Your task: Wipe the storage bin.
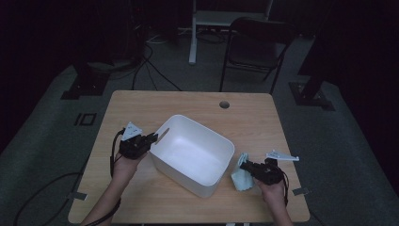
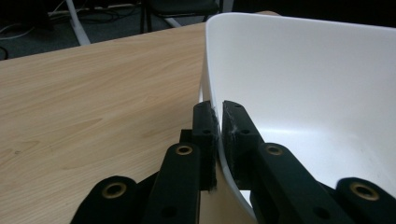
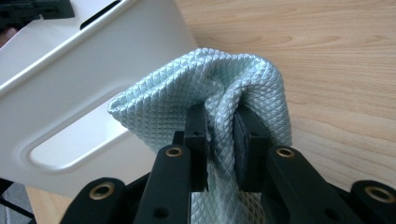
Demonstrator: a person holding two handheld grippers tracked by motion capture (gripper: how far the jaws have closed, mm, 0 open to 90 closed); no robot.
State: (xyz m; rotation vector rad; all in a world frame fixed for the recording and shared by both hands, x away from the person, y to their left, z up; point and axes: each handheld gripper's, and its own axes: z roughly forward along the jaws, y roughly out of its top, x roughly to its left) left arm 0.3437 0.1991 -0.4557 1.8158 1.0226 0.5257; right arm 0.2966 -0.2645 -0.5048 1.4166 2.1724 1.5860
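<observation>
Two grippers are at work over a wooden tabletop (image 1: 141, 197), each held in a person's hand. Left gripper (image 2: 218, 122): its jaws are pressed onto the rim of a white plastic tub (image 1: 193, 153), one jaw outside the wall, the other inside, with the thin wall pinched between the pads. The tub's bare interior lies to the right of this gripper in the left gripper view, and bare wood lies to its left. Right gripper (image 3: 220, 135): its jaws pinch a bunched fold of a pale blue-green quilted cloth (image 3: 205, 88), which rises above the jaw tips and hangs down between them. The tub's outer wall, with a recessed handle slot (image 3: 70, 144), stands just ahead and to the left of this gripper, close to the cloth; whether cloth and wall touch cannot be told. In the high view, the cloth (image 1: 241, 178) is outside the tub, just beside its near right corner, with the right gripper (image 1: 248, 165) on it and the left gripper (image 1: 151, 137) at the tub's left rim.
</observation>
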